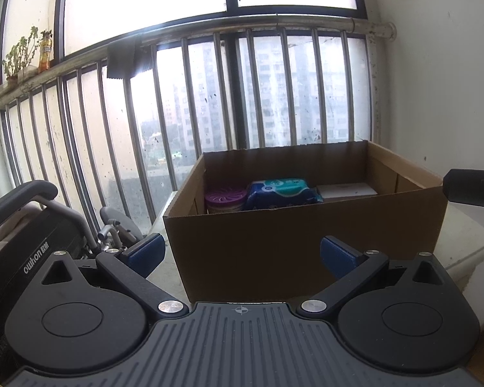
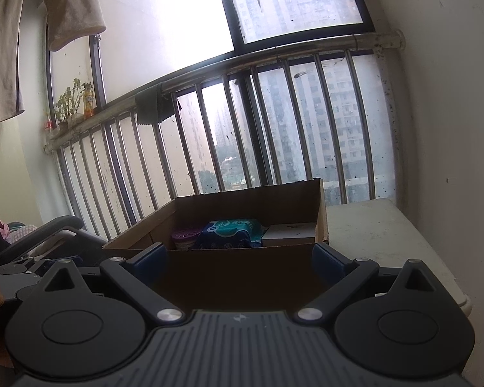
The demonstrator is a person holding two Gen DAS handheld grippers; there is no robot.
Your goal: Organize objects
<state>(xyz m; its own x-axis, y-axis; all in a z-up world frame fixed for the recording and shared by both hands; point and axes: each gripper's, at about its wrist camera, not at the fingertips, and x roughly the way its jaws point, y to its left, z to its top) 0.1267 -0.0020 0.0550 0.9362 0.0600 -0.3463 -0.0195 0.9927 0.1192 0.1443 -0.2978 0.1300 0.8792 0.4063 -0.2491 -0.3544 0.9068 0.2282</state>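
An open brown cardboard box [image 1: 303, 245] stands on a white table [image 1: 468, 245] by the window. Inside it are a purple round air freshener [image 1: 224, 200], a blue and teal wipes pack [image 1: 282, 193] and a white flat box [image 1: 347, 191]. My left gripper [image 1: 242, 253] is open and empty, just in front of the box's near wall. In the right wrist view the same box [image 2: 242, 277] shows with the air freshener [image 2: 185, 237], wipes pack [image 2: 232, 233] and white box [image 2: 290, 233]. My right gripper [image 2: 240, 264] is open and empty, in front of the box.
A barred railing [image 1: 209, 103] and window run behind the box. A black folded wheelchair [image 1: 38, 242] stands at the left. The other gripper's tip [image 1: 471, 190] shows at the right edge. A white wall [image 2: 451, 113] is at the right. Clothes [image 2: 71, 3] hang top left.
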